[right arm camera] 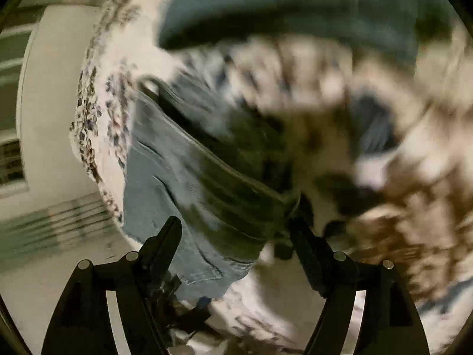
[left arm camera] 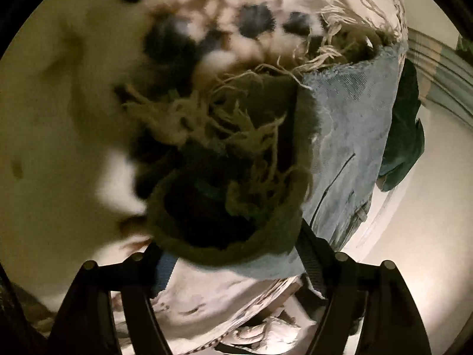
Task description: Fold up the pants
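Pale bedding with a dark flower print [left arm camera: 207,301] lay under everything, and a cream wall [right arm camera: 53,103] with green striped bands showed at the edge of the right wrist view. We found the jeans [left arm camera: 351,136] draped over that bedding, light blue denim with a frayed, stringy hem [left arm camera: 224,124] bunched right in front of the left gripper [left arm camera: 233,263]. Its fingers were spread apart, with a fold of the leg lying between them; whether they pressed on the cloth we could not tell. A dark green garment [left arm camera: 402,136] lay just beside the jeans. In the right wrist view, much of it blurred, the right gripper [right arm camera: 236,230] stood wide open with the jeans passing between its fingers [right arm camera: 307,245], and the green garment filled the top.
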The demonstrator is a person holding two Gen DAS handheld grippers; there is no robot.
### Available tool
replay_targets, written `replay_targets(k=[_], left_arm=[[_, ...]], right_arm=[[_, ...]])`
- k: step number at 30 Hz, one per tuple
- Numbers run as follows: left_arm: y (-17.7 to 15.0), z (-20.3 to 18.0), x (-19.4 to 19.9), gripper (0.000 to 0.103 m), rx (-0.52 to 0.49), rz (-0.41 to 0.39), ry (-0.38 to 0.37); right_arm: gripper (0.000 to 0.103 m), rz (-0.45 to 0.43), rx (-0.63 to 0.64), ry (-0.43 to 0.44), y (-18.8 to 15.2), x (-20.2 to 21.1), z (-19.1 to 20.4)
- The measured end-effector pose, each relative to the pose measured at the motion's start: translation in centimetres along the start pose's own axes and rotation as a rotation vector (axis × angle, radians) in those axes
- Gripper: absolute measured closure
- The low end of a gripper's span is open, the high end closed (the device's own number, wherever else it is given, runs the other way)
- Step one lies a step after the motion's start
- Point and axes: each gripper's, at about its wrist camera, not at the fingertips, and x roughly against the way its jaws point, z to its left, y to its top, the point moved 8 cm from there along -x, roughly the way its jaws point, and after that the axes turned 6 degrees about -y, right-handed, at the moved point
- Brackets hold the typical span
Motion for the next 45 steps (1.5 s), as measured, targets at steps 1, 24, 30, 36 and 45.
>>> replay_targets(k=[1, 24, 30, 36, 45], left_arm=[[0.2, -0.1, -0.3, 0.027, 0.012, -0.006, -0.003], [3.0, -4.6, -2.0, 0.077, -0.135, -0.179, -0.029], [2.3, -8.9, -0.2, 0.080, -0.260, -0.165, 0.002], [0.6, -15.9, 1.9, 0.081, -0.430, -0.106, 0.047], [-2.9, -26.7, -2.0, 0.081, -0.587, 0.102, 0.091]], right_arm=[[0.025, 0.003, -0.015, 0.028, 0.0, -1.0, -0.2], [0.062, -0.115, -0.059, 0.150, -0.8, -5.6, 2.7], [0.077, -0.193, -0.146, 0.205, -3.3, -3.4, 3.6], [0.078, -0.247, -0.256, 0.294, -6.2, 1.4, 4.7], [0.079, -0.391, -0.465, 0.360, -8.5, 12.2, 3.0]])
